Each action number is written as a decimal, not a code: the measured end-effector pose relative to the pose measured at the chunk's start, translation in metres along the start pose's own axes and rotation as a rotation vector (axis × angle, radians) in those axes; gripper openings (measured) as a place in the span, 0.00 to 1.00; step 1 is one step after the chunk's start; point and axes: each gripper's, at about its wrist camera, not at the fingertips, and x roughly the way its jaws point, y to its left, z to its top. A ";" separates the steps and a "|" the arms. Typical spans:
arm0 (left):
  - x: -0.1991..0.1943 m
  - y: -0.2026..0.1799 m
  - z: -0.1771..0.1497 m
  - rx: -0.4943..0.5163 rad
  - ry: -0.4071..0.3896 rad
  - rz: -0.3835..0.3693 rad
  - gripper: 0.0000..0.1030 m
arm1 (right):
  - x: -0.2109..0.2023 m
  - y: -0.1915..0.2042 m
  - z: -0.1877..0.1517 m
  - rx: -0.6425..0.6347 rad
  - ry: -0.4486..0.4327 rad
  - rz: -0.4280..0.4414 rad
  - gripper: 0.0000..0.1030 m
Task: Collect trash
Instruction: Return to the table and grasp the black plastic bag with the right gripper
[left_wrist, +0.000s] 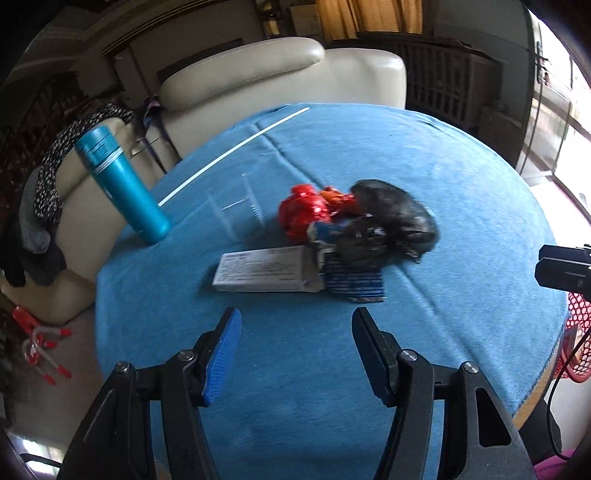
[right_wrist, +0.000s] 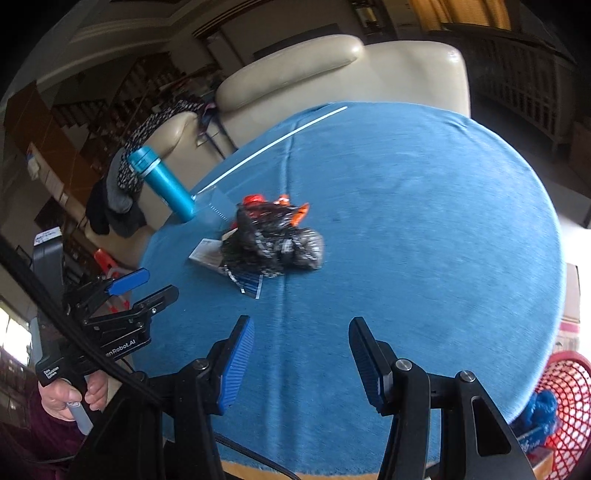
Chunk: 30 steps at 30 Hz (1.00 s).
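Hovering over the blue-clothed bench (left_wrist: 461, 192), both sets of jaws stand released and empty. Trash pile (left_wrist: 354, 236) of black bag, red wrapper and flat carton lies bunched ahead of the left gripper (left_wrist: 295, 354) and ahead-left of the right gripper (right_wrist: 301, 360). Red basket (right_wrist: 569, 391) waits at the bench edge, right of the right jaws, likely to receive it.

Living room with a cream sofa behind a blue-covered desk

The round desk (left_wrist: 461, 192) wears a blue cloth with a wooden rim showing at its near edge. Behind it stands a cream leather sofa (left_wrist: 280, 77), with dark spotted clothes (left_wrist: 55, 177) heaped over its left arm. Yellow curtains (left_wrist: 365, 14) hang at the back wall above a dark slatted cabinet (left_wrist: 443, 77). Bright daylight pours through a window (left_wrist: 569, 147) on the right. Dark wooden shelving (right_wrist: 122, 99) fills the left wall. The floor (left_wrist: 44, 387) is pale.
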 end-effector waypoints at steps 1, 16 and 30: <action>0.002 0.004 0.001 -0.006 0.001 0.003 0.61 | 0.004 0.004 0.002 -0.010 0.005 0.002 0.56; 0.039 0.064 -0.006 -0.084 0.065 -0.010 0.61 | 0.050 0.034 0.028 -0.053 0.054 0.020 0.56; 0.082 0.118 0.027 -0.053 0.011 -0.182 0.68 | 0.104 0.047 0.070 -0.019 0.026 -0.010 0.71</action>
